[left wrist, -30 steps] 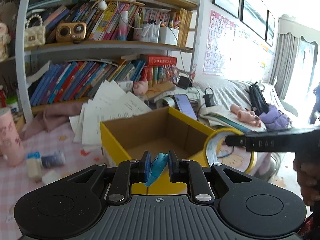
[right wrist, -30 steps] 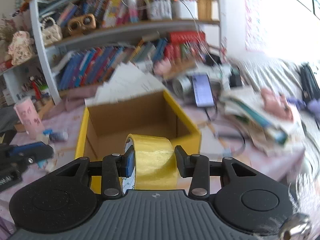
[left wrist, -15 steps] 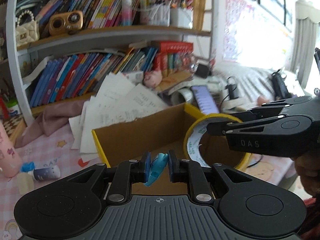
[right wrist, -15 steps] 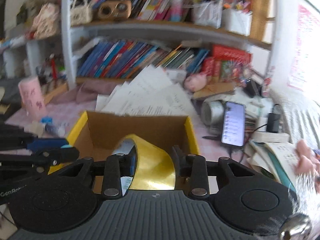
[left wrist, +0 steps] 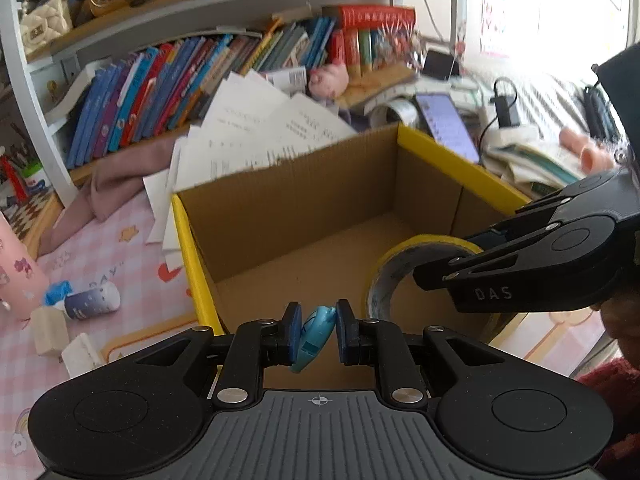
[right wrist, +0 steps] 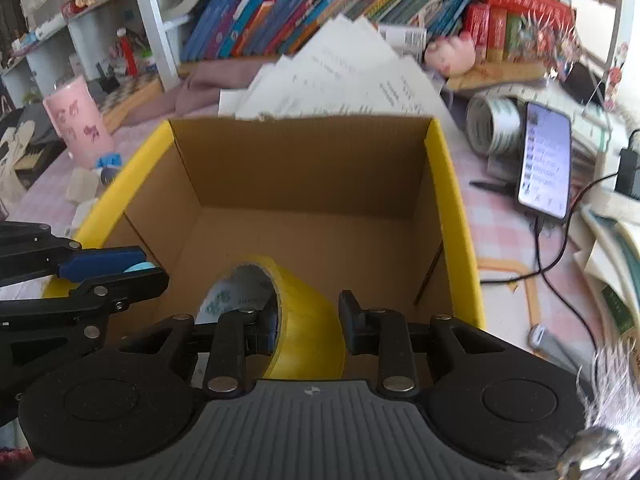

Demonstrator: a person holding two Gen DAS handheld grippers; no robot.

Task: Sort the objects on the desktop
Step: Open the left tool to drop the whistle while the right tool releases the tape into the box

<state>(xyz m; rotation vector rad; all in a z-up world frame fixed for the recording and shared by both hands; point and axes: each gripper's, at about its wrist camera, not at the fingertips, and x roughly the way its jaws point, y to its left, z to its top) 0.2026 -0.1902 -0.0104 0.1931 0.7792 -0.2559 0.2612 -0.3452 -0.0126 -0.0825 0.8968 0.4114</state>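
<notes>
An open cardboard box with yellow rims (left wrist: 188,240) (right wrist: 448,184) stands on the pink desk, with nothing lying on its floor. My left gripper (left wrist: 318,332) is shut on a small light-blue clip (left wrist: 316,334) and holds it over the box's near edge. My right gripper (right wrist: 308,326) is shut on a roll of yellow tape (right wrist: 304,320), held inside the box opening at the near right. The tape roll also shows in the left wrist view (left wrist: 404,268), under the right gripper's fingers (left wrist: 480,272). The left gripper shows at the left of the right wrist view (right wrist: 104,268).
Loose white papers (left wrist: 264,132) lean behind the box. A pink cup (right wrist: 78,120), a small dark bottle (left wrist: 90,300) and white blocks (left wrist: 48,330) lie left of it. A phone (right wrist: 546,160), a tape roll (right wrist: 492,124), cables and books lie to the right. Bookshelves stand behind.
Both grippers have moved forward and down over the box, keeping hold of the clip and the tape. The tape roll now sits lower, inside the box opening.
</notes>
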